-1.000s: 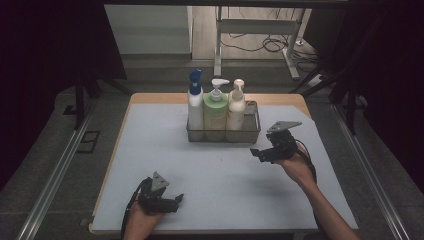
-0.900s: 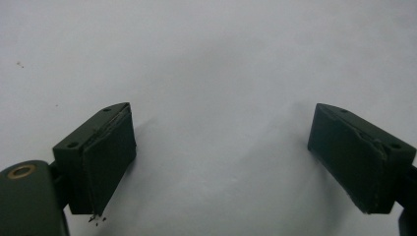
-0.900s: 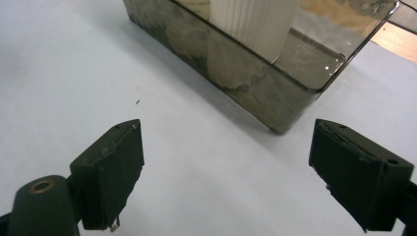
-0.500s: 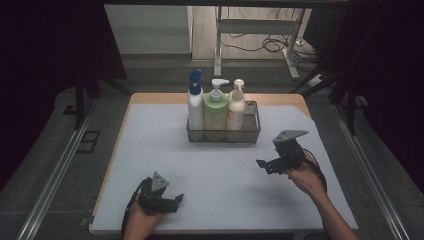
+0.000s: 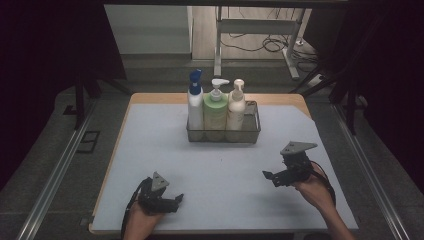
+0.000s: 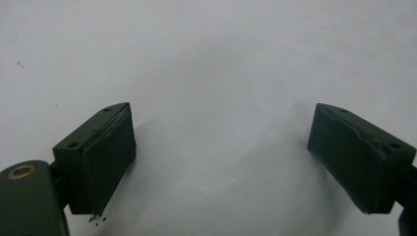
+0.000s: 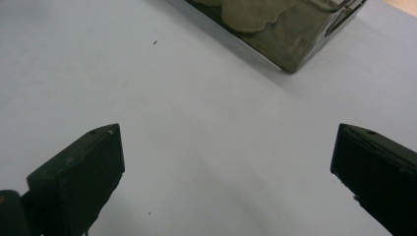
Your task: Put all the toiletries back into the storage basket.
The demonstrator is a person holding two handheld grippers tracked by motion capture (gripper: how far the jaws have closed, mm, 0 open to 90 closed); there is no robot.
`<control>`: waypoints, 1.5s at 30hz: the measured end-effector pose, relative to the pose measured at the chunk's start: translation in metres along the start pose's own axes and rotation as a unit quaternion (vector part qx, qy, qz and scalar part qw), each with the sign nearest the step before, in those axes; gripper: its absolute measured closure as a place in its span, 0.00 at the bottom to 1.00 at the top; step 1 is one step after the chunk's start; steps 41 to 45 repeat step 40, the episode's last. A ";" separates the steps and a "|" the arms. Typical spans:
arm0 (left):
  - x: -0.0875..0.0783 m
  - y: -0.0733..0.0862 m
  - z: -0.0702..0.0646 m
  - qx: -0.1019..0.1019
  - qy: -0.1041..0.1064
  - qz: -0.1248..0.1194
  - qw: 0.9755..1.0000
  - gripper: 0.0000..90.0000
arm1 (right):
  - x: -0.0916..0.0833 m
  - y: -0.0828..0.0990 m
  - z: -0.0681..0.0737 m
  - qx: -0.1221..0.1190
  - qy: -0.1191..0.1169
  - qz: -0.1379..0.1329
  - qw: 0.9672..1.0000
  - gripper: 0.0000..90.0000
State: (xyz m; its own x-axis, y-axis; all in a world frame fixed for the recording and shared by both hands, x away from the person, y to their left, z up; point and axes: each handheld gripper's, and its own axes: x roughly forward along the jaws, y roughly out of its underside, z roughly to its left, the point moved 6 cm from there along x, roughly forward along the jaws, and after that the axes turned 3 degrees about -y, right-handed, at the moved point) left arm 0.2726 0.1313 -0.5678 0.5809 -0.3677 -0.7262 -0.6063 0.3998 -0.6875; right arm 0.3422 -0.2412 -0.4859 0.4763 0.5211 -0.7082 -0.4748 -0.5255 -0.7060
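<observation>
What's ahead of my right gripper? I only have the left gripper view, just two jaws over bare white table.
Observer: In the right gripper view, a corner of the wire basket sits up ahead, apart from the jaws.
Operator: Anything in that basket?
Observer: Three pump bottles stand upright in a row: the blue-capped bottle, the green bottle and the cream bottle.
Operator: Is the right gripper holding anything?
Observer: No. The right gripper has just been opening its jaws, and only bare table lies between them.
Operator: And where's my left one relative to it?
Observer: The left gripper is at the table's near edge, well apart from the right.
</observation>
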 end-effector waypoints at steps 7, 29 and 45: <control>0.000 0.000 0.000 0.000 0.000 0.000 1.000 0.12 | 0.006 0.021 0.002 0.013 -0.010 0.008 1.000 0.00; 0.000 0.000 0.000 0.000 -0.001 -0.001 1.000 0.12 | 0.036 0.072 0.006 0.039 -0.013 0.018 0.999 0.00; 0.000 0.000 0.000 0.000 0.000 0.000 1.000 0.12 | 0.037 0.075 0.008 0.028 -0.003 0.011 1.000 0.00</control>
